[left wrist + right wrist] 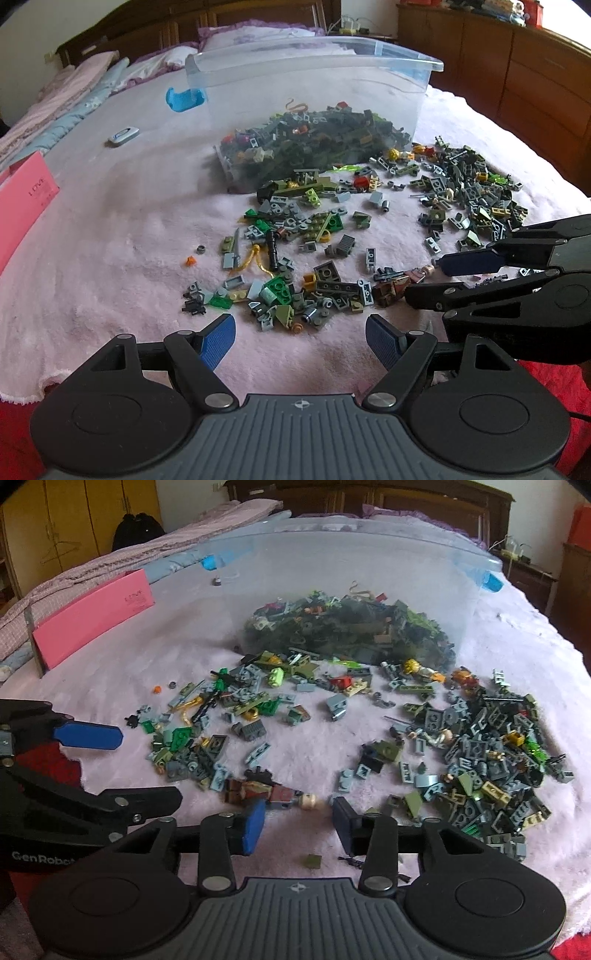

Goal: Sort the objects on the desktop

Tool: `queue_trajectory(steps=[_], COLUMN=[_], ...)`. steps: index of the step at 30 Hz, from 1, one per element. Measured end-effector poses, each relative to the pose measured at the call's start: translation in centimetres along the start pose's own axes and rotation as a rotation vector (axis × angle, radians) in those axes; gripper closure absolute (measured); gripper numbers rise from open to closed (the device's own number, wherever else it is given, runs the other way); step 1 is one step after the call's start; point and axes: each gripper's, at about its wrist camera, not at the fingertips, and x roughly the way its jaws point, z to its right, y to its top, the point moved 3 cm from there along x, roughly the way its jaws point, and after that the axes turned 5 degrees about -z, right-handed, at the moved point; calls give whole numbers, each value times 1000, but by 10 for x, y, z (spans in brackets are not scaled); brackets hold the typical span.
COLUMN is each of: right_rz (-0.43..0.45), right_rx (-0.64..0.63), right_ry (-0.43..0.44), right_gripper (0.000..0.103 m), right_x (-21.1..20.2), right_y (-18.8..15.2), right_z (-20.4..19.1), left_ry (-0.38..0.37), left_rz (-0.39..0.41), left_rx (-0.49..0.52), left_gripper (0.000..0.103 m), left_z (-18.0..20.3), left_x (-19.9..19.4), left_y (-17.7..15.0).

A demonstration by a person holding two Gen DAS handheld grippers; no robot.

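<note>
Several loose toy bricks (295, 254) lie scattered on a pink blanket (110, 258) in front of a clear plastic bin (314, 66) holding many more bricks. A brown minifigure (269, 794) with a loose tan head lies just ahead of my right gripper (298, 825), which is open and empty. It shows in the left wrist view (395, 286) too. My left gripper (301, 338) is open and empty, just short of the near bricks. The right gripper (428, 280) enters the left view from the right; the left gripper (147, 771) enters the right view from the left.
A pink box (92, 616) stands at the left on the blanket. A small white device (123, 134) and a blue bin clip (184, 99) lie near the bin. A dense brick pile (487, 746) is at the right. Wooden cabinets (517, 74) stand beyond the bed.
</note>
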Motion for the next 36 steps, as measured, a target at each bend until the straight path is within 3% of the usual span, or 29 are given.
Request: queue_trajectory(steps=[5, 11, 14, 15, 17, 25, 36], right_rz=[0, -10, -5, -3, -2, -26, -20], right_rx=[-6, 32, 8, 1, -4, 21, 17], right_ry=[14, 43, 34, 31, 20, -40, -55], right_gripper=[58, 51, 60, 71, 73, 73, 73], right_x=[1, 8, 7, 5, 0, -17, -16], right_y=[3, 8, 7, 6, 3, -23, -27], right_z=[-5, -6, -9, -9, -7, 14, 13], left_ry=[10, 20, 14, 11, -2, -73, -97], left_rz=[-6, -6, 0, 2, 3, -9, -31], left_rx=[-28, -51, -42, -38, -25, 33, 31], left_gripper=[25, 25, 27, 28, 33, 69, 74], left_z=[-6, -12, -11, -10, -8, 7, 14], left_x=[1, 0, -1, -1, 0, 7, 30], left_y=[-1, -3, -4, -4, -4, -3, 3])
